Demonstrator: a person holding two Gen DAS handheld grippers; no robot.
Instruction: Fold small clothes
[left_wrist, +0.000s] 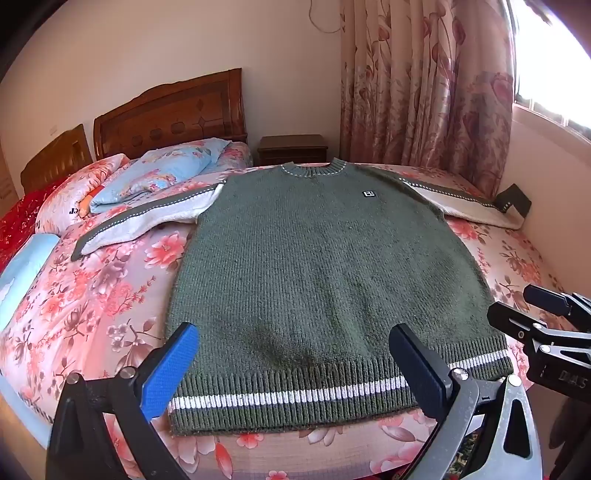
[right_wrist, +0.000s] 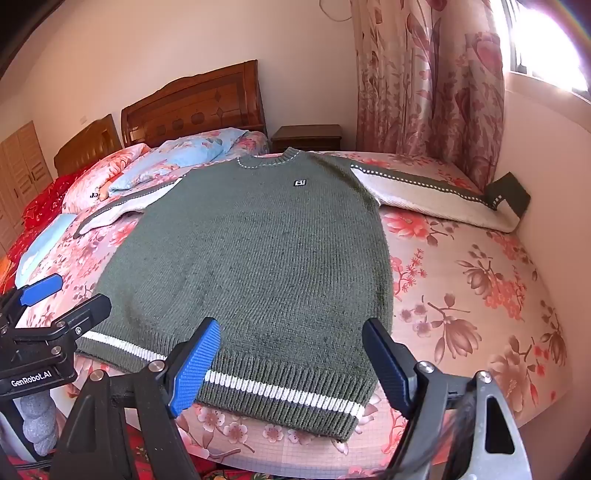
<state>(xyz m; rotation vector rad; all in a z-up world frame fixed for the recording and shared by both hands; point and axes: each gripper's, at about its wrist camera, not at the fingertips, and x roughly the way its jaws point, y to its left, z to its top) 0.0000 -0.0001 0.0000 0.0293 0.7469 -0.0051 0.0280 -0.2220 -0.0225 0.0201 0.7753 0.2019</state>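
The green knitted sweater (left_wrist: 317, 266) lies face up and flat on the bed (left_wrist: 92, 302), hem nearest the cameras, neck toward the far edge and both sleeves spread out sideways. No fold has been made.

The left gripper (left_wrist: 295, 365) hovers over the hem with its fingers released, wide apart and grasping nothing. The right gripper (right_wrist: 291, 362) hovers over the hem's right end, fingers likewise released and empty.

Risks, as judged: the right sleeve's cuff (right_wrist: 509, 194) is bent up against the wall, so a fold of that sleeve may come out skewed. The thick knit may bunch if only its top layer is pinched. The smooth floral sheet could let the whole garment slide when one edge is pulled.

Materials: chunky ribbed wool-like knit, white stripe (left_wrist: 295, 397) in the ribbed hem, cream sleeve panels, small sewn chest label (left_wrist: 368, 194).
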